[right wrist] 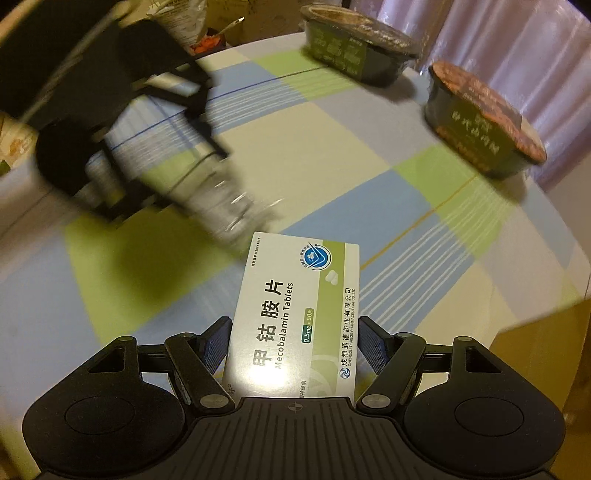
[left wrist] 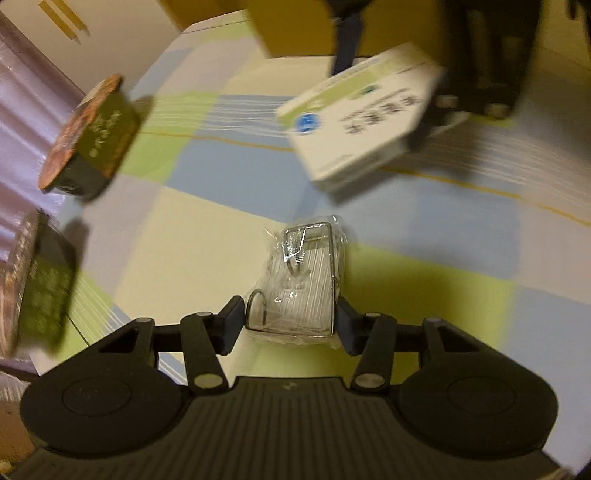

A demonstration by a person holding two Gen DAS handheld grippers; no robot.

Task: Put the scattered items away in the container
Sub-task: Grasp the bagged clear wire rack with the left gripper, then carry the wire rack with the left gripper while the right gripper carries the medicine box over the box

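Nearest in the left wrist view, the left gripper [left wrist: 290, 325] has its fingers closed on a clear plastic-wrapped packet [left wrist: 303, 291] that holds bent metal wire parts; what they are exactly cannot be told. The packet looks lifted just above the bench [left wrist: 207, 236], though the blur leaves that uncertain. In the right wrist view, the right gripper [right wrist: 291, 343] has its fingers pressed against the 2 long edges of a white and green medicine box [right wrist: 295, 314], held flat and clear of the checked cloth.

The box is the only thing with readable print: "Mecobalamin Tablets", "0.5mg x 90", large Chinese characters, a round blue logo, and a maker's line that starts "CHENGDU TONGDE PHARMACEUTICAL".

Farther out, 2 dark green food bowls with printed foil lids sit near the bench edge by the curtain: the nearer bowl [right wrist: 484, 122] and the farther bowl [right wrist: 354, 44]. Their lettering is too blurred to read. Neither is touched by a gripper.

At the far side, a brown cardboard box [left wrist: 295, 26] stands close behind the medicine box in the left wrist view; it is likely the container, though its opening is not shown.

As a judgement, the task is partway: 2 items are in hand and not yet dropped in, and the 2 bowls are left on the bench.
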